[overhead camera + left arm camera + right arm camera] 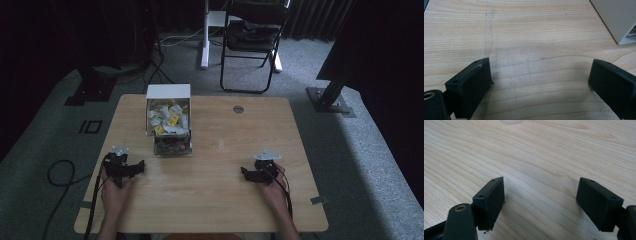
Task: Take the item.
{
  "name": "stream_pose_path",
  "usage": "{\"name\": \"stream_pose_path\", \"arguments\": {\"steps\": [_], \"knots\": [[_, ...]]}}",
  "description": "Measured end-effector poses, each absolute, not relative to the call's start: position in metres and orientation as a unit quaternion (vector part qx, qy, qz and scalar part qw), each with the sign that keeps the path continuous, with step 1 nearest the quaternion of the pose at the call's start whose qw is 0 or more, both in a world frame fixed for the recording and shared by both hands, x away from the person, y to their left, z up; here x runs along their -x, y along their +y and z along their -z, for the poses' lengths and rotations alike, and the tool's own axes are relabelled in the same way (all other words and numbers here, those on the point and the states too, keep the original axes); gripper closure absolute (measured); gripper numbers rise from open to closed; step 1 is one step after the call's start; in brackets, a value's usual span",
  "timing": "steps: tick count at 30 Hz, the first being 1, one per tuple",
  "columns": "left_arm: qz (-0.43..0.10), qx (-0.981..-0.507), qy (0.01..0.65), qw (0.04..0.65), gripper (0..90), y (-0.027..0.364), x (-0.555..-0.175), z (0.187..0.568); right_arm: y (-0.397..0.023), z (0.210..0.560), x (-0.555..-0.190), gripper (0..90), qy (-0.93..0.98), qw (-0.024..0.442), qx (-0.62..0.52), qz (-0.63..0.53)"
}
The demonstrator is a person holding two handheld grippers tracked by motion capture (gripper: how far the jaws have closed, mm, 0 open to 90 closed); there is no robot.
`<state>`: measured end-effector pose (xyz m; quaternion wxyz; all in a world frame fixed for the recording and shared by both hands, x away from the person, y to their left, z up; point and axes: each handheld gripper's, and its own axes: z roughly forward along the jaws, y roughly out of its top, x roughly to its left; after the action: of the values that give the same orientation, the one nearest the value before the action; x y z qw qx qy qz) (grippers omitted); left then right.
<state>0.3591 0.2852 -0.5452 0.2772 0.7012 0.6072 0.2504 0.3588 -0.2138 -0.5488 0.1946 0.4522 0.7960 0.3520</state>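
Pale wood worktop [210, 200], grain visible, round grommet [238, 109] near far edge. Left gripper [131, 169] sits low at the near-left of the worktop, held by the person's left hand [114, 192]; grey plate on top, cable trailing off the near-left edge. Right gripper [248, 174] at near-right, held by the right hand [274, 190], grey plate on top too. Grippers well apart, bare wood between them.

Box [168, 120] stands left of centre toward the far side: white top and walls, clear front, filled with white and yellow wrapped packets; a darker layer at the bottom, contents too small to tell. Box is beyond and just right of the left gripper, not touching it.

Left gripper view: black fingers [470, 85] spread wide, released, nothing between them, bare wood under them with faint scratch lines. White corner of the box [616, 20] at upper right, apart from the fingers.

Right gripper view: fingers [490, 200] also spread wide, released, empty, over bare wood; pale round mark at the top edge.

Background: grey carpet floor [370, 150], black folding chair [252, 42] behind the worktop, white stand leg [205, 35] beside it, dark stand base [330, 100] at right, cables on the floor at left.
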Motion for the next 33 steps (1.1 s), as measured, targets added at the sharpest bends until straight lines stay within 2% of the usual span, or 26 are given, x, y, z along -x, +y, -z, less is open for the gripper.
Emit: {"name": "stream_pose_path", "arguments": {"steps": [18,23,33], "knots": [[-0.251,-0.701,0.607,0.277,5.6,0.285,-0.359,0.545,-0.214,0.548,-0.359,23.5,0.799,0.192,-0.447,-0.353],[-0.250,-0.701,0.607,0.277,5.6,0.285,-0.359,0.545,-0.214,0.546,-0.359,30.2,0.797,0.183,-0.453,-0.356],[-0.251,-0.701,0.607,0.277,5.6,0.285,-0.359,0.545,-0.199,0.533,-0.349,33.9,0.806,0.188,-0.425,-0.367]]}}
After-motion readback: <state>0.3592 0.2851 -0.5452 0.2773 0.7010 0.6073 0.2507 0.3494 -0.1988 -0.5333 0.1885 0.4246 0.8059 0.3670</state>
